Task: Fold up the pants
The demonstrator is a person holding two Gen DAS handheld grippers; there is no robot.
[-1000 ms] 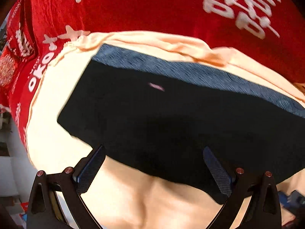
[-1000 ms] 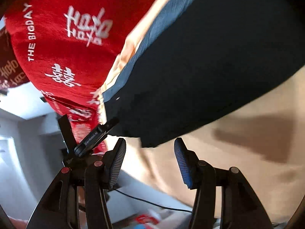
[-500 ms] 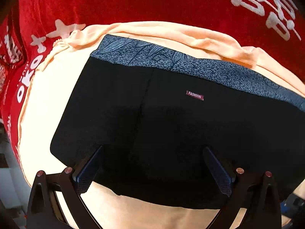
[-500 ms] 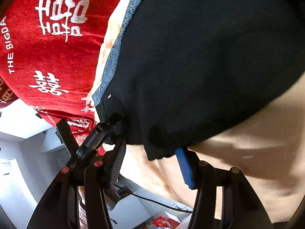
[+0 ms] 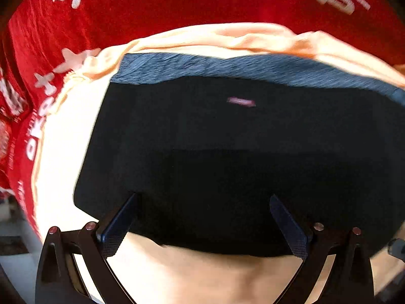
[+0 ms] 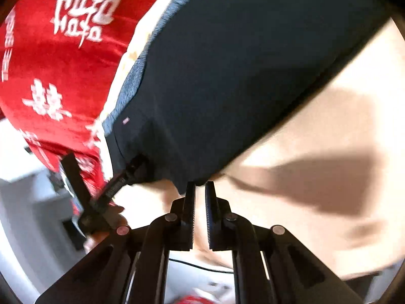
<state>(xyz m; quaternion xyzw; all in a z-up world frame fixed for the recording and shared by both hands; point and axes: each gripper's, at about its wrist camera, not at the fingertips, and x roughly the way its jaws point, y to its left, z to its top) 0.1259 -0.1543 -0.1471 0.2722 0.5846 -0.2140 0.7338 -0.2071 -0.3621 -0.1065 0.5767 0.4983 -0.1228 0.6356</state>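
— Jaws? Left gripper (image 5: 202, 224) spread wide over the black pants (image 5: 227, 157); right gripper (image 6: 200, 190) nearly closed at their corner.

— Why? Probably pinching the hem to fold the pants lying on the peach cloth (image 5: 63, 136).

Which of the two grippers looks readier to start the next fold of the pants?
Probably the right gripper: its fingers are nearly closed at the near corner of the pants, apparently pinching the hem. The left gripper is wide open above the near edge, holding nothing.
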